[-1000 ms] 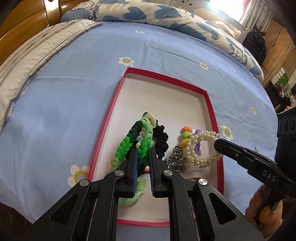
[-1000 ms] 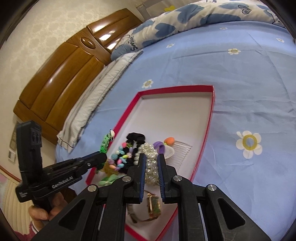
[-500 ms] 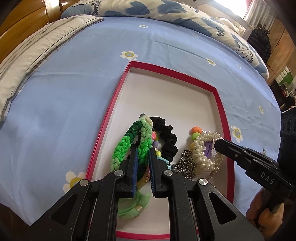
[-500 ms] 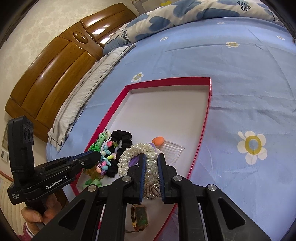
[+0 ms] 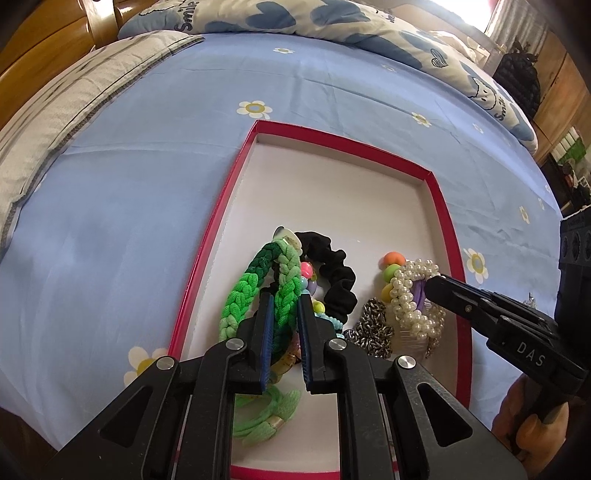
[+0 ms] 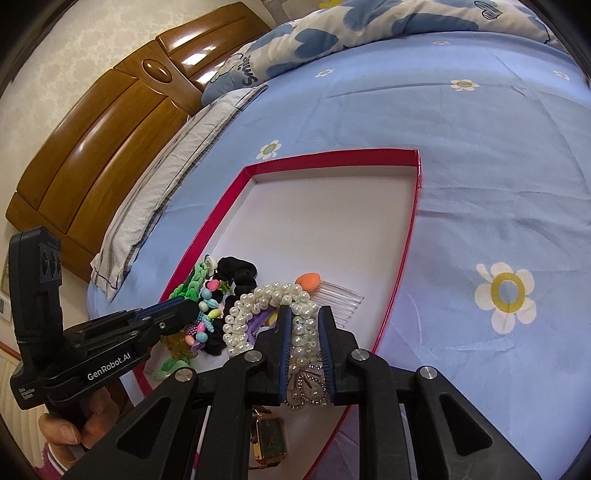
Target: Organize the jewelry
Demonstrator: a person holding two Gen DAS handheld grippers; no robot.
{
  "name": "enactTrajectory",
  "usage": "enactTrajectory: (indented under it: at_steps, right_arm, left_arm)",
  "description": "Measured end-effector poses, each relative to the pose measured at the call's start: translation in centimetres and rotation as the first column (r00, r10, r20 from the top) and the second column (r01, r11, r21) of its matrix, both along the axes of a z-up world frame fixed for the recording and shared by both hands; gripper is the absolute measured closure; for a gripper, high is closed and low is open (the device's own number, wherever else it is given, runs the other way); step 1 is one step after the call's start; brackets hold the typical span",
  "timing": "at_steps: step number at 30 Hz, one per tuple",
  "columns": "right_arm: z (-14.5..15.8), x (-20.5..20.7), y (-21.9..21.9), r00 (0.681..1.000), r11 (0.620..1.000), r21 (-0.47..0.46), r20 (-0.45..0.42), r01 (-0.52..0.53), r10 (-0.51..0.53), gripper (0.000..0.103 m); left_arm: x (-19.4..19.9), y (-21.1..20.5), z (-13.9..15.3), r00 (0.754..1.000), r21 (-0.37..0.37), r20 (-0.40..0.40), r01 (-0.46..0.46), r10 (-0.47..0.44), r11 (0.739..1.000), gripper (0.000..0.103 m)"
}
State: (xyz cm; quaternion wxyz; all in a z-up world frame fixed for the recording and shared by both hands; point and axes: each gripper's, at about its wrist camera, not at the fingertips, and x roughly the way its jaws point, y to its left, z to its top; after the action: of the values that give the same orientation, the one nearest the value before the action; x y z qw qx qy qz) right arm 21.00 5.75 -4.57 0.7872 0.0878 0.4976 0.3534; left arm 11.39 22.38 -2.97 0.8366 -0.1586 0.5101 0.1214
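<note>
The jewelry lies heaped at the near end of a shallow red-rimmed tray with a white floor, which sits on a blue flowered bedsheet; the far half of the tray floor is bare. At the left of the heap is a green braided band, and the left gripper has its two fingers closed on one strand of it. Beside the band lies a black scrunchie, with a string of small pastel beads between the two. A second, lighter green band lies at the near edge below the gripper. To the right is a silver chain, then a pearl piece with a purple part tucked inside it. The right gripper has its fingers clamped on the pearl strand, above a rhinestone ornament. Just behind the pearls sits a clear comb with an orange bead on it. A gold watch with a green face lies nearest the right camera. Beyond the tray are a grey striped pillow, a blue-and-white quilt and a wooden headboard.
</note>
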Motion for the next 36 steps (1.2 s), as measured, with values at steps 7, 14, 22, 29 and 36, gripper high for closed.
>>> enactTrajectory:
  at_steps: [7, 14, 22, 29, 36]
  right_arm:
    - [0.0, 0.0, -0.2, 1.0, 1.0, 0.017, -0.017, -0.008, 0.008, 0.075]
    - [0.7, -0.5, -0.4, 1.0, 1.0, 0.023, 0.0, -0.003, 0.003, 0.066]
    - [1.5, -0.8, -0.9, 1.0, 0.999, 0.043, 0.006, 0.013, -0.013, 0.055]
    - [2.2, -1.3, -1.0, 1.0, 0.998, 0.058, 0.018, 0.015, -0.016, 0.047]
    - [2.3, -1.3, -1.7, 0.999, 0.995, 0.092, 0.002, 0.037, -0.037, 0.04]
  left_arm:
    - [-0.2, 0.2, 0.2, 1.0, -0.014, 0.003, -0.005, 0.005, 1.0, 0.079]
    - [-0.7, -0.1, 0.7, 1.0, -0.007, 0.016, -0.007, 0.007, 1.0, 0.068]
    - [-1.4, -0.2, 1.3, 0.999, -0.012, 0.029, -0.011, 0.011, 1.0, 0.058]
    - [-1.9, -0.2, 2.0, 0.999, -0.021, 0.05, -0.012, 0.013, 1.0, 0.05]
    - [-2.6, -0.1, 2.6, 0.997, -0.048, 0.077, -0.018, 0.022, 0.999, 0.042]
